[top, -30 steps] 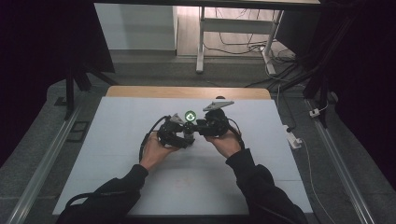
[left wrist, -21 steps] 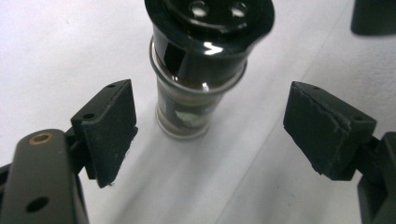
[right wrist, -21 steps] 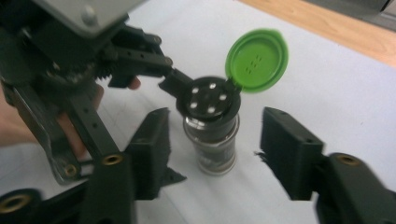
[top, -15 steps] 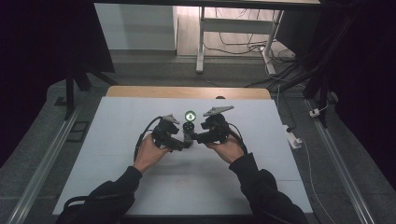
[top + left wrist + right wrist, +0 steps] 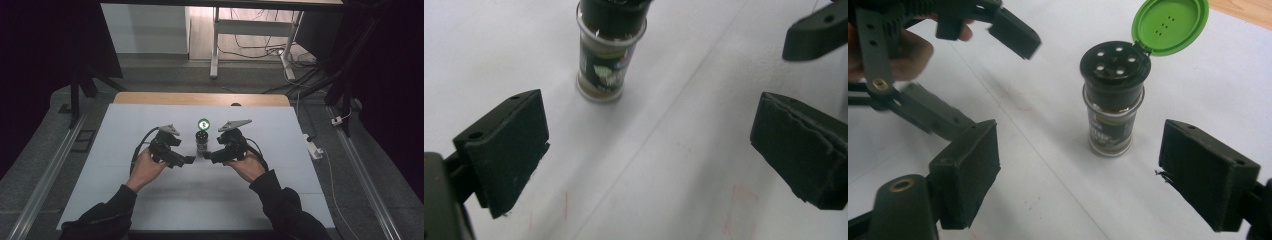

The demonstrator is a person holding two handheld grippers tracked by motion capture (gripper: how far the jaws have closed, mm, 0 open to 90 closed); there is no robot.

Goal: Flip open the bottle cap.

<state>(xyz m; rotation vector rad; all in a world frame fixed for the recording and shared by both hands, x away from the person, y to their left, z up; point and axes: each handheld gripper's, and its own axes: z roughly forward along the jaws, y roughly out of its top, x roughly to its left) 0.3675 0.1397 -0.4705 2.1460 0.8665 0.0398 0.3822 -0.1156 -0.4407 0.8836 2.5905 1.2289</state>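
Spice jar (image 5: 202, 141) upright on white table (image 5: 150, 200), mid-table, between both grippers, touching neither. Green flip lid (image 5: 1170, 24) hinged open, black shaker top (image 5: 1115, 67) with holes exposed. Left gripper (image 5: 189, 160) just left of jar, jaws have just been opening, now wide, nothing between pads. Right gripper (image 5: 207, 157) just right of jar, jaws likewise just opening, wide, jar ahead of them, untouched.

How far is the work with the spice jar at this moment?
Done: the spice jar stands upright on the table, its green lid flipped open. In hand: nothing; the left gripper and right gripper have just been opening, jaws clear of the jar. What remains is not visible.
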